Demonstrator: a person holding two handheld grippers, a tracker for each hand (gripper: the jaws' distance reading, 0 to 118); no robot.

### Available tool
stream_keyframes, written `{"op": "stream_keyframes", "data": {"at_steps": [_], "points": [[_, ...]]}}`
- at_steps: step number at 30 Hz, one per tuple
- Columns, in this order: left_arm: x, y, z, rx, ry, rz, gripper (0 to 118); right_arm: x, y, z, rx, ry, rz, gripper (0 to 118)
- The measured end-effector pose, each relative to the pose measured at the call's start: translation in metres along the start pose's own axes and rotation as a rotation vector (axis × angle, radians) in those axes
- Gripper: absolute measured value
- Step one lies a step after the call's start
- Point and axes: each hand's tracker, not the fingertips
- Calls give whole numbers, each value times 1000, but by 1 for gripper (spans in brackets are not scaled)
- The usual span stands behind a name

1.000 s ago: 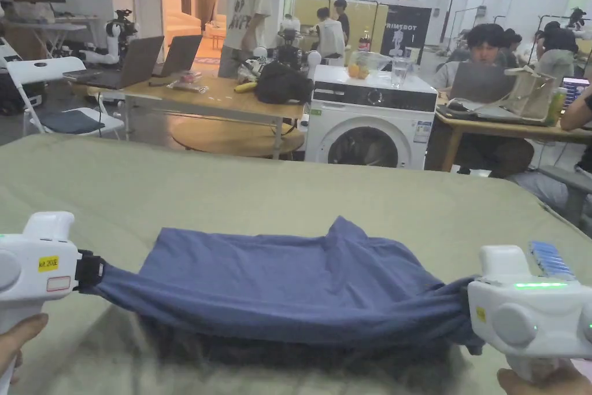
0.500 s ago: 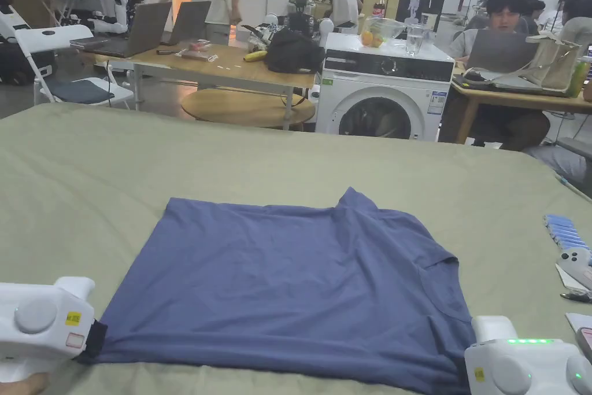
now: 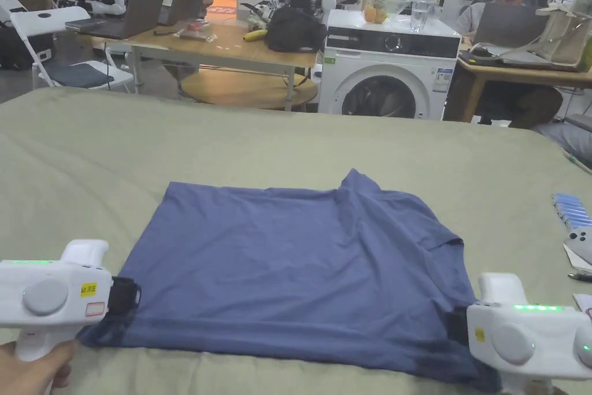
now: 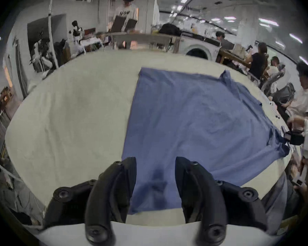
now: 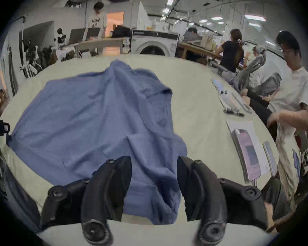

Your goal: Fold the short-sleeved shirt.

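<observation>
Head view: the left gripper (image 3: 124, 296) has its jaws apart over the blue shirt (image 3: 300, 263), which lies flat on the green surface (image 3: 289, 141). The right gripper (image 3: 457, 324), jaws apart too, should probably clear its bunched corner before regrasping for the fold.

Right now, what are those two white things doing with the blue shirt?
A person is folding the shirt on a green table. The shirt lies spread flat. The left hand-held gripper sits at the near left corner and the right hand-held gripper at the near right corner. Both have their jaws spread apart with the cloth lying between them, not pinched. No new fold is under way yet.
</observation>
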Motion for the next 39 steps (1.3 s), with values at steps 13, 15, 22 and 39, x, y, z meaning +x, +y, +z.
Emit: {"op": "stream_keyframes", "data": {"at_steps": [13,15,22,39], "points": [[42,-11,36,387,71,-9,0,-36,2,48,411,35,-110,0],[41,-11,41,373,58,-8,0,-41,2,52,418,30,-96,0],[18,-9,43,173,45,-11,0,-51,1,49,368,33,-77,0],[-36,-30,-24,-246,80,96,56,-31,-13,34,227,34,-69,0]]}}
